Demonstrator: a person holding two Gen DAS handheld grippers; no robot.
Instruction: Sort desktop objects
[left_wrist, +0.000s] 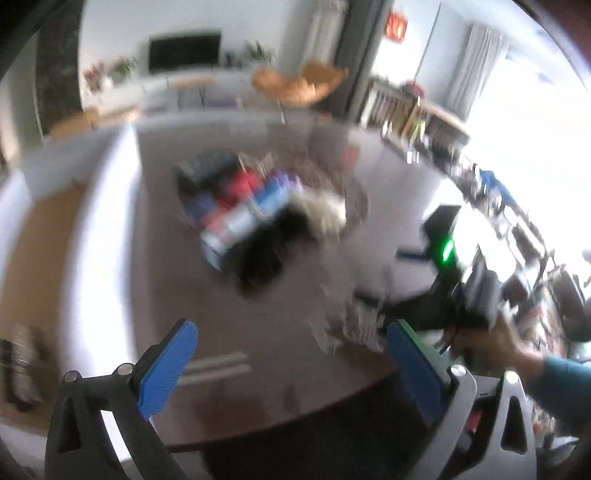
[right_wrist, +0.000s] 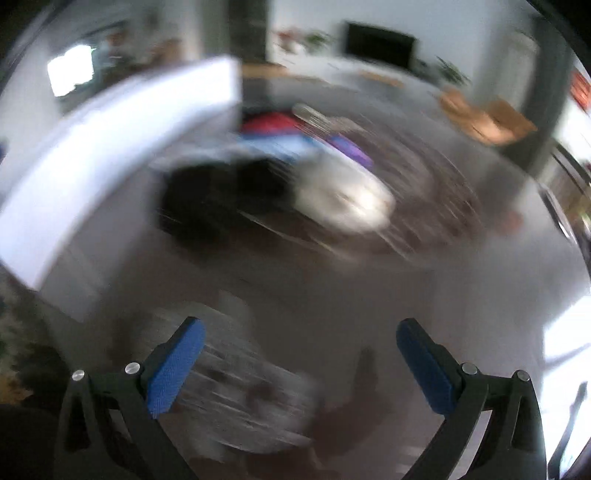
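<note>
1. Desktop objects are sitting in a loose pile (left_wrist: 255, 210) near the middle of the round brown table (left_wrist: 166, 266), well ahead of both grippers; everything is smearing with blur, so I am reading shapes and colours only.
2. I am making out red, blue and purple boxes (left_wrist: 258, 192) stacked together, a black block (left_wrist: 266, 247) on the near side of them, and a white lump (left_wrist: 325, 210) touching the pile on its right in the left wrist view.
3. The pile is running long from far-left to near-right in the left wrist view; which way any single piece is pointing I cannot tell.
4. My left gripper (left_wrist: 291, 362) is standing with its blue pads (left_wrist: 166, 369) spread wide and nothing between them.
5. My right gripper (right_wrist: 299, 365) is likewise gaping wide and pinching nothing; a pale blurred thing (right_wrist: 240, 387) is lying on the table under and past its left pad.
6. In the left wrist view I am seeing the other handheld unit (left_wrist: 461, 291) with a green light, and the hand (left_wrist: 491, 343) gripping it, crowding in from the right, beside my right finger.
7. A clear, glassy clutter (left_wrist: 343, 321) is lying on the table between the left gripper and the pile.
8. A white panel (right_wrist: 122, 147) is standing at the table's left edge in the right wrist view, and an orange chair (left_wrist: 299, 83) is sitting beyond the far rim.
</note>
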